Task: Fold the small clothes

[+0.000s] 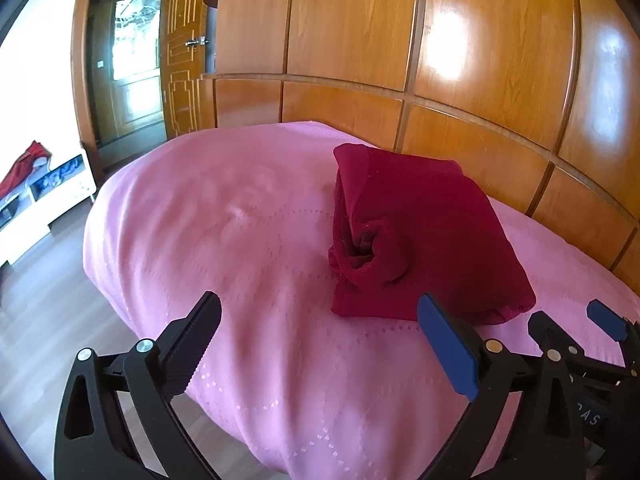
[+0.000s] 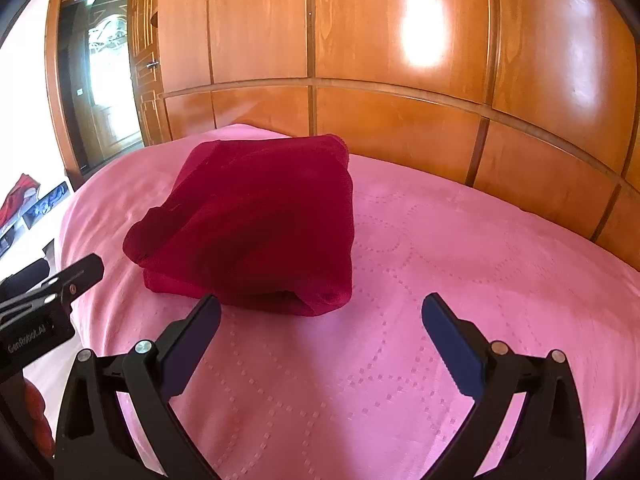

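Observation:
A dark red garment (image 1: 424, 236) lies folded into a thick bundle on the pink bedspread (image 1: 224, 240). It also shows in the right wrist view (image 2: 256, 220), on the pink bedspread (image 2: 460, 248). My left gripper (image 1: 320, 316) is open and empty, just in front of and left of the bundle. My right gripper (image 2: 320, 314) is open and empty, in front of the bundle's near right corner. The right gripper's fingers (image 1: 604, 318) show at the right edge of the left wrist view. The left gripper's finger (image 2: 82, 270) shows at the left edge of the right wrist view.
A wooden panelled headboard wall (image 1: 440, 80) rises behind the bed. A wooden door (image 1: 128, 64) stands at the back left. A white low cabinet (image 1: 44, 200) with red cloth (image 1: 24, 166) on it stands on the wood floor (image 1: 52, 304) to the left.

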`<state>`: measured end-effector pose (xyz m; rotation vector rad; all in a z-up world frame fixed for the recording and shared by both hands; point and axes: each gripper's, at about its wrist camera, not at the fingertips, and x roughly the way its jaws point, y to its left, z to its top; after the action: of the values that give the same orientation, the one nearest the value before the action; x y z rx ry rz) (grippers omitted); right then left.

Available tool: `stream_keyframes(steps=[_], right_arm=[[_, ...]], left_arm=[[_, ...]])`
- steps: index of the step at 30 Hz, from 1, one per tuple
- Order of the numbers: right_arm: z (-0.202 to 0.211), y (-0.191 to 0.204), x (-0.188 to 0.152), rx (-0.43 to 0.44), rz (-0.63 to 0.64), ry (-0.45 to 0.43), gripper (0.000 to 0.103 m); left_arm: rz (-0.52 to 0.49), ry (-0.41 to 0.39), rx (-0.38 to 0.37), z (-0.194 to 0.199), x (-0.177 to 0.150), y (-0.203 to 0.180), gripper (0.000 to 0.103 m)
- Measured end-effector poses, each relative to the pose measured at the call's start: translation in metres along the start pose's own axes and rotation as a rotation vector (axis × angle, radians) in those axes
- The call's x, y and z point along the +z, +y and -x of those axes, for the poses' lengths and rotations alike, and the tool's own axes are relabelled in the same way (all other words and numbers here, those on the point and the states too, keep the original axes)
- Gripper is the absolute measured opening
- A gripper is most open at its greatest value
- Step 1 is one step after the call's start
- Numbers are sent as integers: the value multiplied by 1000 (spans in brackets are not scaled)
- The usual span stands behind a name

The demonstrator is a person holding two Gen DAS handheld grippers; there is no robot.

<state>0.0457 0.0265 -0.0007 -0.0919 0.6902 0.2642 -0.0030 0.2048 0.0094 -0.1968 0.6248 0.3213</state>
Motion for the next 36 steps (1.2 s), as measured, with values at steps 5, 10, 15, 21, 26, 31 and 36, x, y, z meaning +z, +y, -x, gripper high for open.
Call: stream_keyframes(steps=[5,10,15,21,26,31,36], right_arm=[[1,4,1,-5,11,-8,100],[-1,8,0,-3,21,0,100],[-1,8,1,0,19,-1,100],[-2,8,2,2,8,3,100],[-2,9,2,4,10,5,100],[-4,9,2,5,11,10,100],[-5,9,2,8,9,15,100]], left_arm=[[-1,-5,3,3,0,0,98],[0,-12,7,2,1,2,99],[1,-16,11,3,1,2,99],[4,-16,10,4,0,2,99],[1,-14,7,3,1,2,99],[8,-7,9,5,-1,3,99],[10,-3,11,7,-4,3,99]])
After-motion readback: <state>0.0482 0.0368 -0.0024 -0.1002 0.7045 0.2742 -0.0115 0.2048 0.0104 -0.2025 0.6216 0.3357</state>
